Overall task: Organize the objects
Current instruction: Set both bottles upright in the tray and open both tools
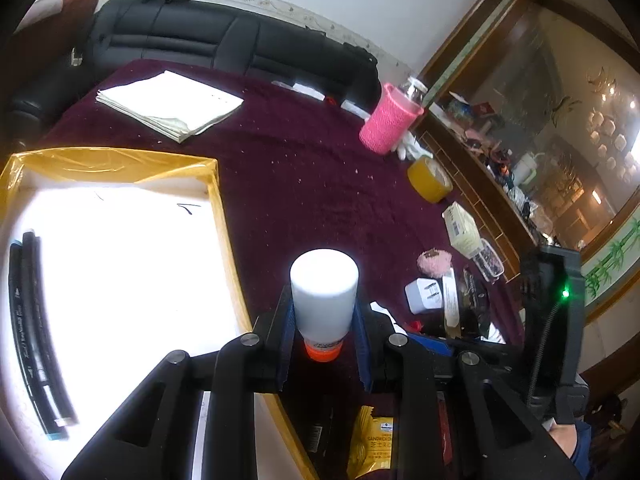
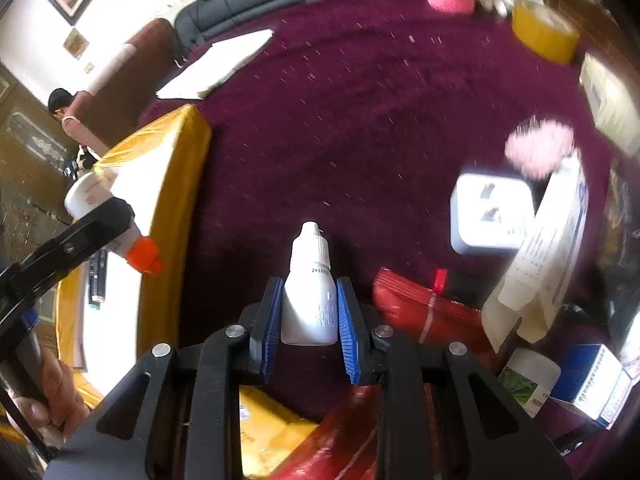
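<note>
We grip a white bottle (image 1: 323,296) w/ orange cap in the left gripper (image 1: 324,344), jaws clamped; right gripper (image 2: 310,320) clamps a dropper bottle (image 2: 310,296) betw. its pads.

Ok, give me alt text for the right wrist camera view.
The right gripper clamps a small white dropper bottle above a maroon cloth. At left, the left gripper holds an orange-capped white bottle over a yellow-edged box.
</note>
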